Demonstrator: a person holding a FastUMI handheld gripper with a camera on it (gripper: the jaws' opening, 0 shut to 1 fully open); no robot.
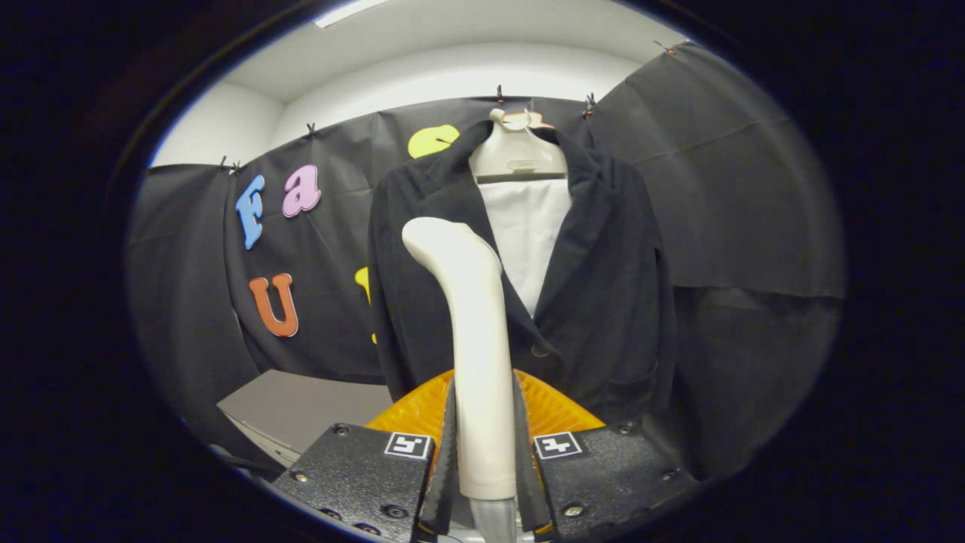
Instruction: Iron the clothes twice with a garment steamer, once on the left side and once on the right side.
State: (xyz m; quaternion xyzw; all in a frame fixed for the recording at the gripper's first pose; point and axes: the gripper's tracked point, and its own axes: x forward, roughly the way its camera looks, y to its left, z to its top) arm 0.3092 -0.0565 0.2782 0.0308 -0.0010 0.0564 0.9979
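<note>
Standing low at far left, a grey surface [301, 407] sits against the booth wall. Next, the gripper [482, 460] is closed on the white garment steamer [471, 332], both fingers [445, 452] pressing its handle (head bent left, upright). It partly hides the dark jacket [603, 302] beyond, hung on a pale hanger [516, 151] over a white shirt [528, 226].

Garment steamer [467, 332] clamped between the gripper [485, 460] fingers; jacket [595, 302] on mannequin [520, 154] hangs beyond them.
</note>
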